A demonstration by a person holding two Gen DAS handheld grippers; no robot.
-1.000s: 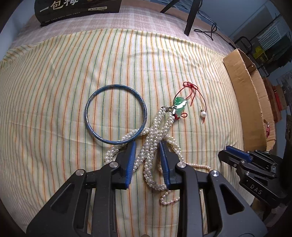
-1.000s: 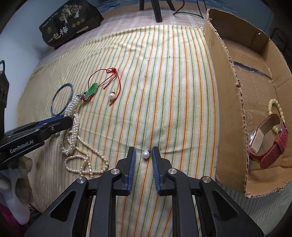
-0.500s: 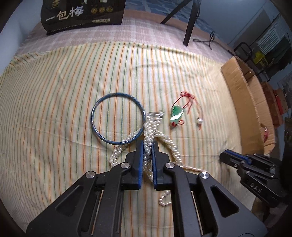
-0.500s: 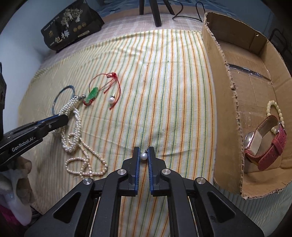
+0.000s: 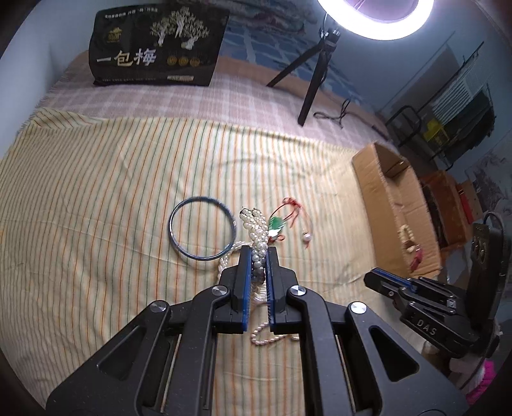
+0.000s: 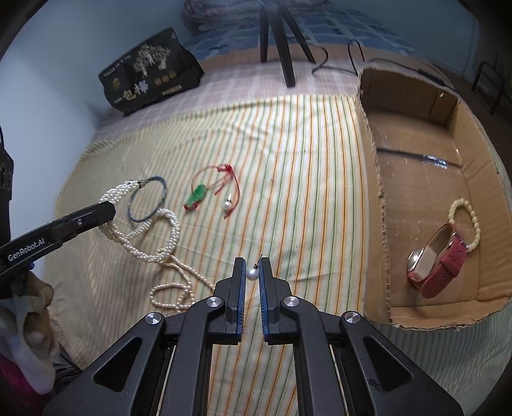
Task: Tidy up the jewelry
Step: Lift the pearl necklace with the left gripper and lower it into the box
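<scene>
black printed bag [image 5: 156, 48], tripod [image 5: 315, 73], ring light [image 5: 371, 16]

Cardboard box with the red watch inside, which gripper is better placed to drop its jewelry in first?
Probably the right gripper: it pinches the small pearl earring beside the cardboard box; the left's pearl necklace trails.

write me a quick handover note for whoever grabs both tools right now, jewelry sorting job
Left tool: shut on the pearl necklace, part raised, the rest trailing on the striped cloth.
Right tool: shut on a pearl earring, just clear of the cloth.
In the cardboard box already: red-strap watch and bead bracelet.
On the cloth, untouched: blue bangle, green pendant on red cord, second pearl earring.
Left to do: carry the necklace and earring to the box, then fetch the other three. The necklace lies by the bangle and may snag it.
</scene>
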